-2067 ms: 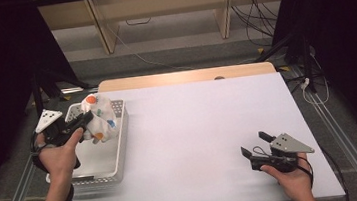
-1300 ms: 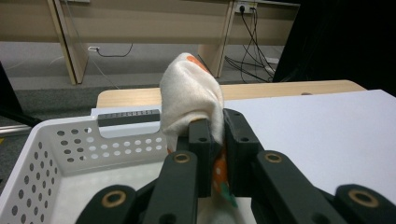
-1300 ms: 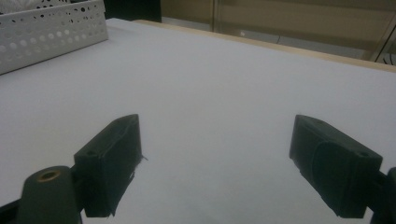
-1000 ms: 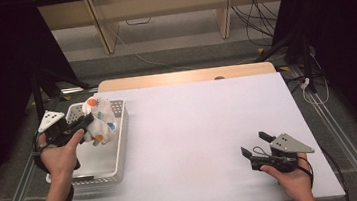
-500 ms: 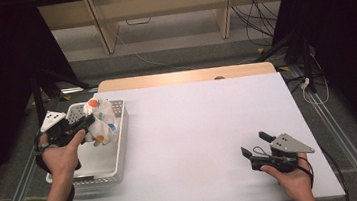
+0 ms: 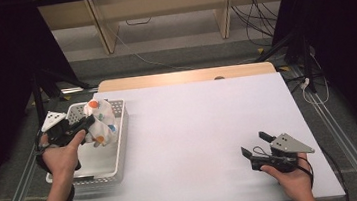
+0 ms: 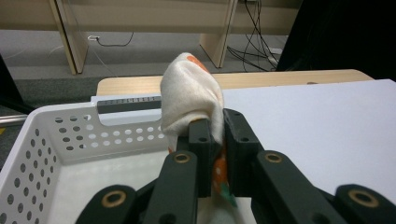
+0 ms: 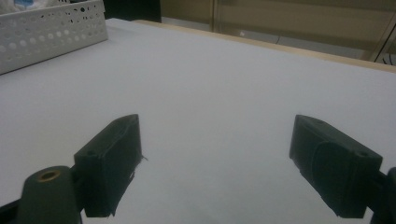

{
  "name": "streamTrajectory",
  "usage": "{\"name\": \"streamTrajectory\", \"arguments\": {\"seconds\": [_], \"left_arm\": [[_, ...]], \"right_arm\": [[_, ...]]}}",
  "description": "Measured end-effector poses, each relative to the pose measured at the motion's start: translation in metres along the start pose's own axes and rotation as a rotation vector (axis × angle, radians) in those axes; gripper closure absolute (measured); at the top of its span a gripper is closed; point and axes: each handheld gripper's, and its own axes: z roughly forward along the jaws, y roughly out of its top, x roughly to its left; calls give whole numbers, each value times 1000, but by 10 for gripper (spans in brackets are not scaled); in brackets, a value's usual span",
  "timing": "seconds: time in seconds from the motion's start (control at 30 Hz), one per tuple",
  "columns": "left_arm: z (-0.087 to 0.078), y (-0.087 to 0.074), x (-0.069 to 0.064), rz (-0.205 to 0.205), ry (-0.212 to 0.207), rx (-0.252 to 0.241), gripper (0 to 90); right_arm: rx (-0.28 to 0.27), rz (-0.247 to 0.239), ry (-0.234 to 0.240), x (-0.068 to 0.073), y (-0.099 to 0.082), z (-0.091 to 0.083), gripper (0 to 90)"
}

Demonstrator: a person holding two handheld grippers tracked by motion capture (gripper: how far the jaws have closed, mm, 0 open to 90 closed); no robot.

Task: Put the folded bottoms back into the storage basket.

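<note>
- The left gripper (image 6: 88,121) sits over the white perforated basket (image 6: 120,142) at the left edge of the table (image 6: 194,129); its jaws are clenched on a white cloth (image 6: 101,121) with orange, blue and green spots.
- In the left gripper view the cloth (image 7: 191,93) bulges up above the pinched jaws, just inside the basket's (image 7: 56,140) far wall; its lower end drops behind the black jaw arms, so how far it hangs, and whether it touches the basket floor, cannot be made out.
- From the high view the cloth is bunched; its full shape and pattern are hard to read, and the hand (image 6: 62,158) covers part of the gripper body.
- The right gripper (image 6: 256,143) lies low at the near right of the table, well apart from the basket; its jaws stand released and wide, with bare table top (image 8: 210,93) between them in the right gripper view.
- In that view the basket (image 8: 51,28) is cut off at the upper left corner; something pale and blue shows over its rim, too blurred to name.
- The far room beyond the table is dark at both sides; cables and wooden legs show dimly.
</note>
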Motion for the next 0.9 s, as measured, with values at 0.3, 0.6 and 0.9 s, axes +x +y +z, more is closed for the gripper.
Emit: {"name": "streamTrajectory", "arguments": {"seconds": [0.3, 0.6, 0.9], "left_arm": [[3, -4, 3, -5, 8, 17, 820], [9, -8, 4, 0, 11, 40, 820], [15, -13, 3, 4, 10, 65, 820]], "right_arm": [[1, 0, 0, 0, 0, 0, 175], [-1, 2, 1, 0, 0, 0, 175], [-13, 4, 2, 0, 0, 1, 175]]}}
